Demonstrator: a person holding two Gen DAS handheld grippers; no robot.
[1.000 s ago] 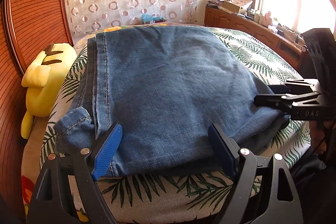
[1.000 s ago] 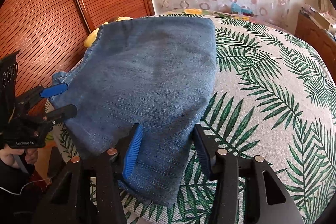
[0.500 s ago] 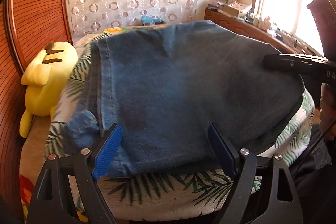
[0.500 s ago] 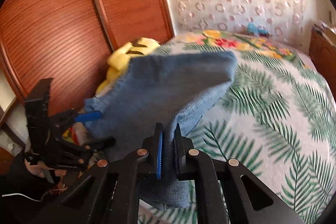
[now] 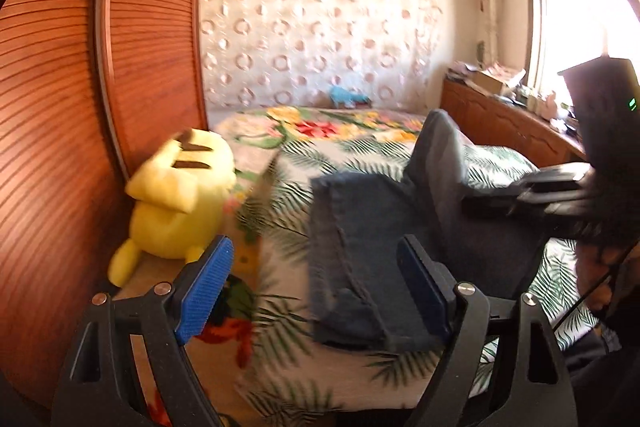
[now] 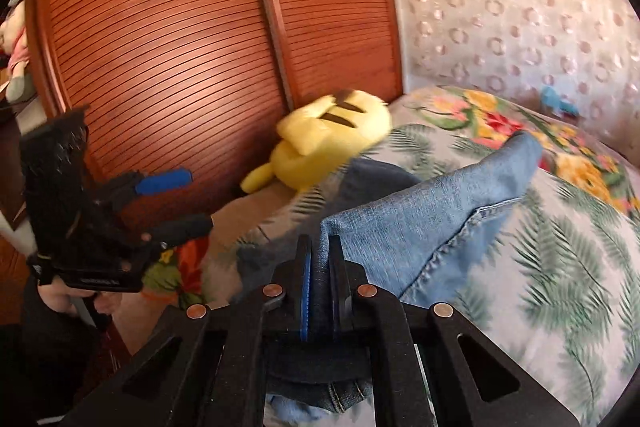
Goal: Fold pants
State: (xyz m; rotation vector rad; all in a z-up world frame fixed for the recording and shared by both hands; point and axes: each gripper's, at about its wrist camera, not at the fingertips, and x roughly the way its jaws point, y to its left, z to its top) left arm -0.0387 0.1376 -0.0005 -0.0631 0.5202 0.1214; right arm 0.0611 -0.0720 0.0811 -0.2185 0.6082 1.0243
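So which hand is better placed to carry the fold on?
Right, probably. The right claw is shut on the jeans, with that edge lifted off the bed. The left claw is open, holding nothing, apart from the denim.

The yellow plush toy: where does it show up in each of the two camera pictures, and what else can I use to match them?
Left wrist view: the yellow plush toy lies left of centre, against the wooden slatted doors.
Right wrist view: it sits just above centre, at the foot of the same doors.
Shared landmark: the blue jeans on the palm-print bedspread.
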